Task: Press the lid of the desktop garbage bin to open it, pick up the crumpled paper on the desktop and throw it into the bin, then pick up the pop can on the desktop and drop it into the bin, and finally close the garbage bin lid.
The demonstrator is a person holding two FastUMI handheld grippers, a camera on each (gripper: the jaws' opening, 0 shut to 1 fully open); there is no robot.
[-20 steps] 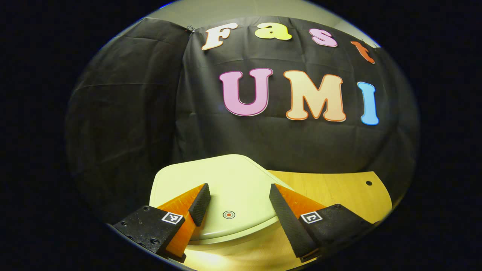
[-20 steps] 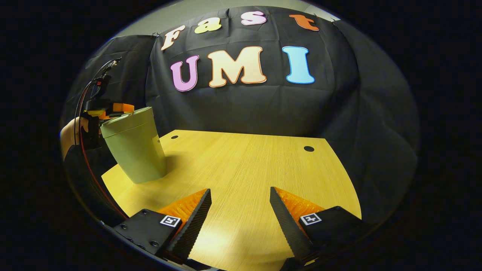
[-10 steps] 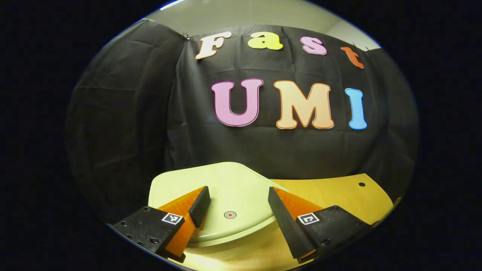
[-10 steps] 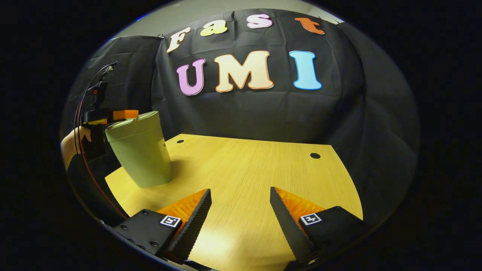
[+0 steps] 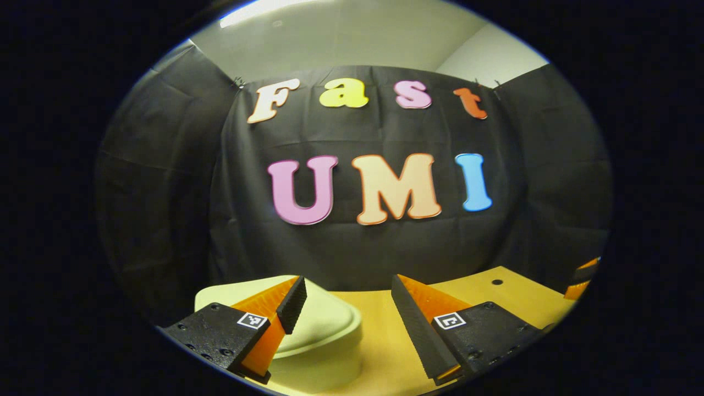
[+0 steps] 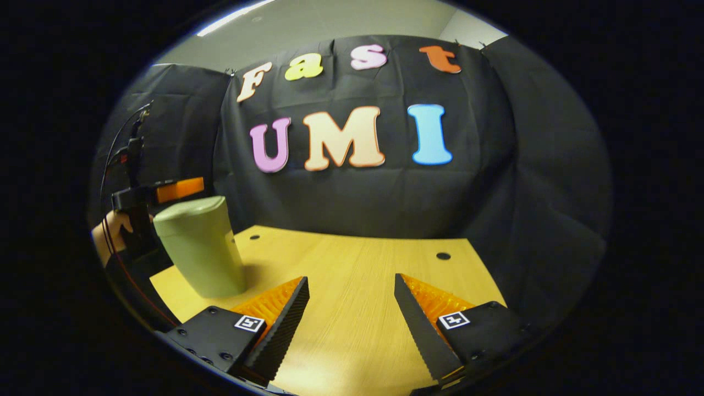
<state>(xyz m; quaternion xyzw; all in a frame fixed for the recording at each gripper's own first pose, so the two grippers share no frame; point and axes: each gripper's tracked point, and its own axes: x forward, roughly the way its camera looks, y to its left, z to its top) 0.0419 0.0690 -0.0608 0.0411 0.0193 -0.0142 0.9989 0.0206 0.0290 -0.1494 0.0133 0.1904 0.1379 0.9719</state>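
Since the earlier frames, the left gripper (image 5: pixel 346 308) is lifting away from the garbage bin (image 5: pixel 324 352), so the lid (image 5: pixel 319 319) is sinking lower and leftward in the left gripper view and its round button mark is slipping out of sight. Its fingers are standing wide apart, gripping nothing. In the right gripper view the bin (image 6: pixel 201 247) is standing upright near the desk's (image 6: pixel 352 286) left edge with its long axis vertical and its lid facing up and closed, while the left gripper (image 6: pixel 165 190) is hovering just above and behind it, held by a hand (image 6: pixel 110 231). The right gripper (image 6: pixel 352 324) is hanging well to the right of the bin, open and empty.

The bin is looking like light, stiff, smooth plastic, probably easy to tip or slide. I judge that pressing straight down on the lid is safer than pushing sideways.
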